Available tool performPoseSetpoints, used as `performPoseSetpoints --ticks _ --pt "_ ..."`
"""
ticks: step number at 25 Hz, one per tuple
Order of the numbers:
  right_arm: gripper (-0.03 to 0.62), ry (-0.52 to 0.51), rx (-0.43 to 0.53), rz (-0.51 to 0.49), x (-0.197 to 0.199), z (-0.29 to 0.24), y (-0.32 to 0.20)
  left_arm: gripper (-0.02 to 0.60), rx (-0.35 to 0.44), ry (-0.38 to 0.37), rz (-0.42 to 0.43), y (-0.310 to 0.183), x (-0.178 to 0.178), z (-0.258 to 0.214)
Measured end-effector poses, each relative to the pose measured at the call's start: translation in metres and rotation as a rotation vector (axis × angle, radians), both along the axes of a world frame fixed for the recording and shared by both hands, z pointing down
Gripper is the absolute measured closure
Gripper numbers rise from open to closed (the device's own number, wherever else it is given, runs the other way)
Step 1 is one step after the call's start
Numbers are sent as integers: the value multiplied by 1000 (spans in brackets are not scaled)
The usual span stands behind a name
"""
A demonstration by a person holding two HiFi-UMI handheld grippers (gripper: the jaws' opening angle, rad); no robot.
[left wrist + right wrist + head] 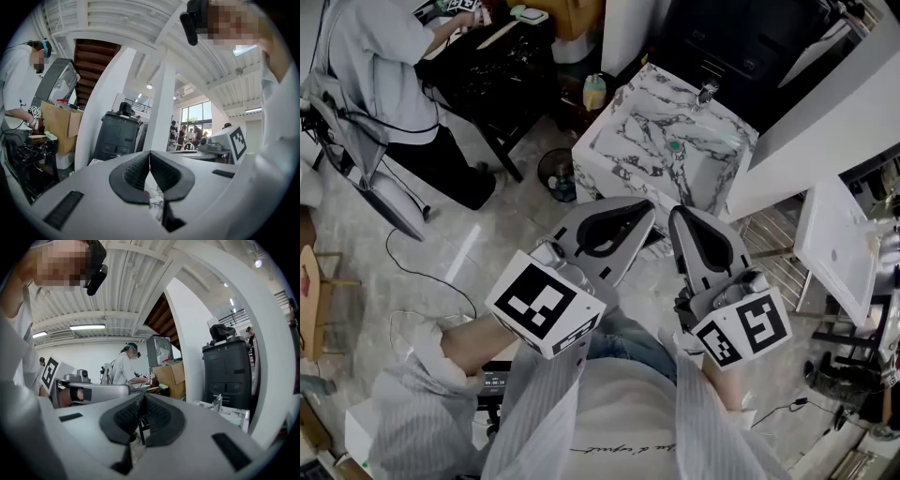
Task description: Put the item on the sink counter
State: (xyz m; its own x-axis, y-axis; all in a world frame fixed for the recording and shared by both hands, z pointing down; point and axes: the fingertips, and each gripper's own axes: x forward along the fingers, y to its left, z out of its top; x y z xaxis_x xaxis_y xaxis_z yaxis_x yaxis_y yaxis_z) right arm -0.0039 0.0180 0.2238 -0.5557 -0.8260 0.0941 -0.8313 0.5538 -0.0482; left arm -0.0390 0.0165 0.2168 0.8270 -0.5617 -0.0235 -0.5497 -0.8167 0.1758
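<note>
The marble sink counter (634, 112) stands ahead of me, with a faucet (707, 91) at its back and a green drain (675, 145) in the basin. My left gripper (648, 212) and right gripper (678, 217) are held side by side just short of its near edge. Both are shut with nothing between the pads. In the left gripper view the jaws (149, 153) meet tip to tip. In the right gripper view they (142, 397) also meet, and the counter (230, 416) with its faucet (216, 403) lies to the right. A yellow-green bottle (594, 91) stands at the counter's left.
A person (380, 66) works at a black table (492, 70) at the upper left. A round dark bin (556, 173) sits by the counter's left corner. A white panel (836, 246) and a wire rack (772, 246) are on the right. Cables lie on the floor.
</note>
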Motion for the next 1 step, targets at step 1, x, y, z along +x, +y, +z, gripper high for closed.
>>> performPoseSetpoints --ticks 1 --pt "585 6 7 8 4 -1 -1 565 5 -4 10 -1 2 1"
